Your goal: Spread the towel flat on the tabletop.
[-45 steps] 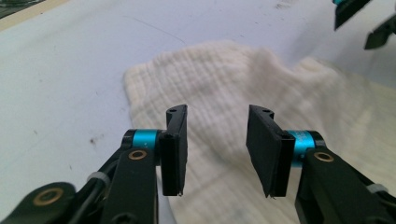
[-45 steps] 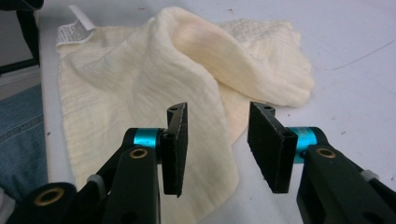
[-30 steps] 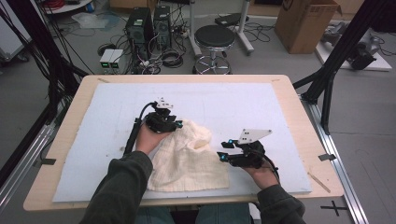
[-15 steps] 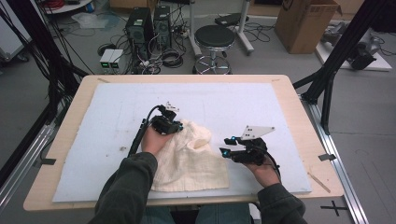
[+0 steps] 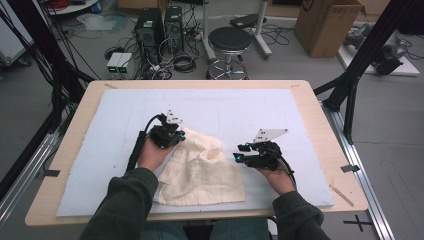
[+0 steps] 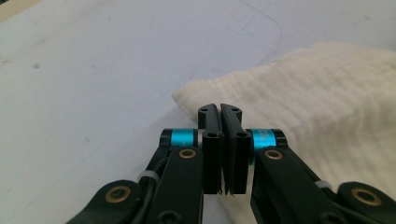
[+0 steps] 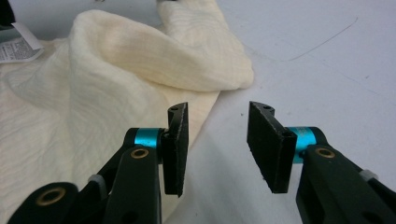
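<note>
High view: the cream cloth (image 5: pixel 197 167) lies at lower centre of the frame on the white table mat (image 5: pixel 250 110), rumpled into a raised fold along its upper edge. The left gripper (image 5: pixel 172 134) sits on that fold's upper-left corner; the right gripper (image 5: pixel 240 153) rests just beside the cloth's right edge. Against the earlier frames, the left hand sits farther up and left, and the cloth's upper corner is drawn that way with it.

Left gripper view: the jaws stand pressed together at centre frame, having just closed, with the cloth (image 6: pixel 317 93) right in front of them and to the right. Whether fabric is pinched between the pads I cannot tell. To do this step well, I judge a gentle lift should confirm the corner follows before pulling further.

Right gripper view: the right gripper (image 7: pixel 217 140) is spread, nothing between its jaws, the cloth (image 7: pixel 93 93) filling the upper left. It has narrowed a little. It should probably take the near edge squarely.
</note>
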### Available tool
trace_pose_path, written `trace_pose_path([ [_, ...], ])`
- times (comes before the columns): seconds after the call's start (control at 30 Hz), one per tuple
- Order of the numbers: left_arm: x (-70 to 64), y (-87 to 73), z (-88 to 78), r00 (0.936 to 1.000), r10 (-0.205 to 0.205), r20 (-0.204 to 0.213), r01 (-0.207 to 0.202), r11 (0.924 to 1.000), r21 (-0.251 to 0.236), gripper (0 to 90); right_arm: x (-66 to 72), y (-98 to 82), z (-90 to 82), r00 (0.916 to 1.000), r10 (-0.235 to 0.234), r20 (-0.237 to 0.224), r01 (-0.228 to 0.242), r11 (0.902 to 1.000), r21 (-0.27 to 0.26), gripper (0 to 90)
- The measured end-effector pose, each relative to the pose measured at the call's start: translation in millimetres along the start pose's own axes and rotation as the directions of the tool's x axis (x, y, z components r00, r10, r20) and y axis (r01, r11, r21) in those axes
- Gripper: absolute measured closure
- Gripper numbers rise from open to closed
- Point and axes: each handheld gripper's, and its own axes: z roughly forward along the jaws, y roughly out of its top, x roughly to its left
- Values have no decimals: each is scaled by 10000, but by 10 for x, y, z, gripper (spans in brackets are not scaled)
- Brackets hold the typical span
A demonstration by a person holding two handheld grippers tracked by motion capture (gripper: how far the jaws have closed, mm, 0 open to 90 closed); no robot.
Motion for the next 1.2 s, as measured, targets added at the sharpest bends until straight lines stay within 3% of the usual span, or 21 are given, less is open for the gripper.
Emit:
trace_pose_path([
  [0.1, 51, -111, -121, 9998, -204, 11, 204, 9996, -190, 869, -8, 49, 70, 10000, 46, 5, -46, 9999, 112, 597],
  [0.3, 68, -295, -285, 9999, -106, -36, 105, 9996, -266, 869, -19, 152, 257, 9995, 294, -96, -290, 9988, 391, 624],
  [0.6, 138, -525, -334, 9993, -314, -184, 314, 9995, -9, 868, -36, 155, 448, 9984, 564, -11, -560, 9927, 1067, 637],
  [0.87, 219, -606, -372, 9982, -539, -257, 539, 9985, 14, 868, -14, 162, 595, 9983, 590, 1, -583, 9865, 1532, 673],
  [0.93, 229, -614, -374, 9979, -586, -265, 586, 9983, 10, 868, 16, 172, 650, 9990, 431, 125, -446, 9843, 1706, 733],
  [0.97, 234, -614, -374, 9979, -597, -253, 598, 9982, 9, 868, 19, 183, 653, 9992, 380, 126, -396, 9844, 1713, 813],
  [1.03, 233, -613, -371, 9978, -614, -258, 615, 9981, 7, 868, 26, 195, 656, 9995, 302, -30, -292, 9836, 1780, 877],
  [1.2, 207, -605, -374, 9984, -497, -253, 497, 9988, -33, 868, 30, 188, 524, 9993, 294, 227, -336, 9762, 2141, 890],
])
